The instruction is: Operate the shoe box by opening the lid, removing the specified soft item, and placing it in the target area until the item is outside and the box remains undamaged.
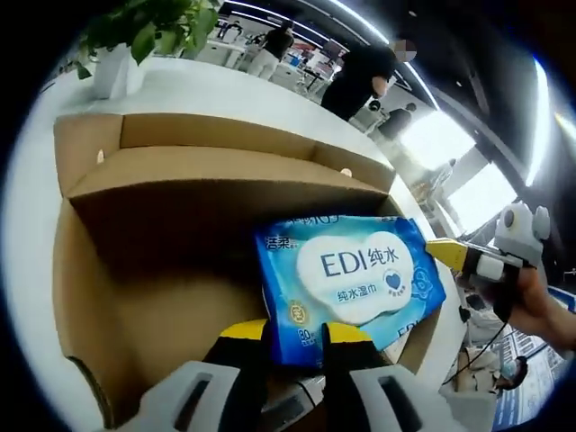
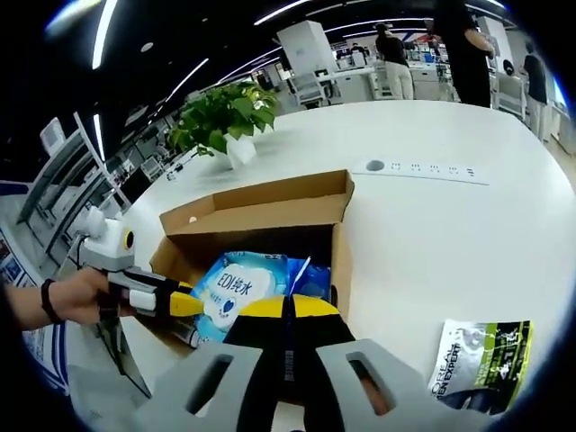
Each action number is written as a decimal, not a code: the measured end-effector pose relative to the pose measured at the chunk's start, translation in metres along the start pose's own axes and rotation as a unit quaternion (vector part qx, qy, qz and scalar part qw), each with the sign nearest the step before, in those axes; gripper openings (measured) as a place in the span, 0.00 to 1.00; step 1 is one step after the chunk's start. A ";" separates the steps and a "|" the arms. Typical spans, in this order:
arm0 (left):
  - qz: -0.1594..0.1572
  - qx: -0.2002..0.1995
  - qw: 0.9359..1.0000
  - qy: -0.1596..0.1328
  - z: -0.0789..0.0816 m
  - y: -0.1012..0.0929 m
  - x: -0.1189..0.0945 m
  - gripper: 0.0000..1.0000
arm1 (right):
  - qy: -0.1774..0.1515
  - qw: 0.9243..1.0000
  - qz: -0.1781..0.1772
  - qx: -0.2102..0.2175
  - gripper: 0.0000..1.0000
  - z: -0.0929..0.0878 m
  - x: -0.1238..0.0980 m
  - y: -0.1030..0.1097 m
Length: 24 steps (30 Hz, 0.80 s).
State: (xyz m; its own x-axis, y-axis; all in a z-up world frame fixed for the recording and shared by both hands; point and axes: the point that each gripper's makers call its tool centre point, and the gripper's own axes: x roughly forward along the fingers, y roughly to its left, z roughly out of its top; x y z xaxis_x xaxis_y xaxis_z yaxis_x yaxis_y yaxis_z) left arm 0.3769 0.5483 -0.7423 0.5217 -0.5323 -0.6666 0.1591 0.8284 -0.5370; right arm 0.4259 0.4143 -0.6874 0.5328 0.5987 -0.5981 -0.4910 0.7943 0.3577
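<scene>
Inside open shoe box [image 1: 108, 270]: wet-wipes pack [image 1: 355, 274], left gripper [image 1: 295, 337]-held.

wipes pack [image 1: 346, 274] inside open shoe box [image 1: 153, 270] on table [image 2: 432, 234], plant [image 2: 225, 117] behind, pouch [image 2: 481, 360] right

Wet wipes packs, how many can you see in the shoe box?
1: the blue wet wipes pack lies inside the open shoe box, near its front edge, with the left tool closed on it. Others may be hidden underneath.
</scene>
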 end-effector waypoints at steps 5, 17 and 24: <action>0.004 0.008 1.000 -0.020 0.005 0.002 -0.003 0.09 | -0.001 1.000 0.002 0.001 0.00 0.000 0.000 0.001; -0.003 0.011 0.999 -0.037 0.012 -0.004 -0.010 0.05 | 0.025 1.000 0.002 -0.001 0.01 -0.011 0.008 0.003; -0.013 0.011 0.999 -0.049 0.018 -0.008 -0.016 0.05 | 0.018 1.000 -0.001 0.000 0.00 -0.010 0.008 0.007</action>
State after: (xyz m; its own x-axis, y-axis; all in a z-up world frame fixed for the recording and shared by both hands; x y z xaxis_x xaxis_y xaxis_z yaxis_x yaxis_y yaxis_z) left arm 0.3826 0.5533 -0.7182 0.5967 -0.5352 -0.5980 0.1910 0.8184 -0.5419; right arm 0.4201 0.4240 -0.6970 0.5091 0.5932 -0.6236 -0.4901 0.7954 0.3565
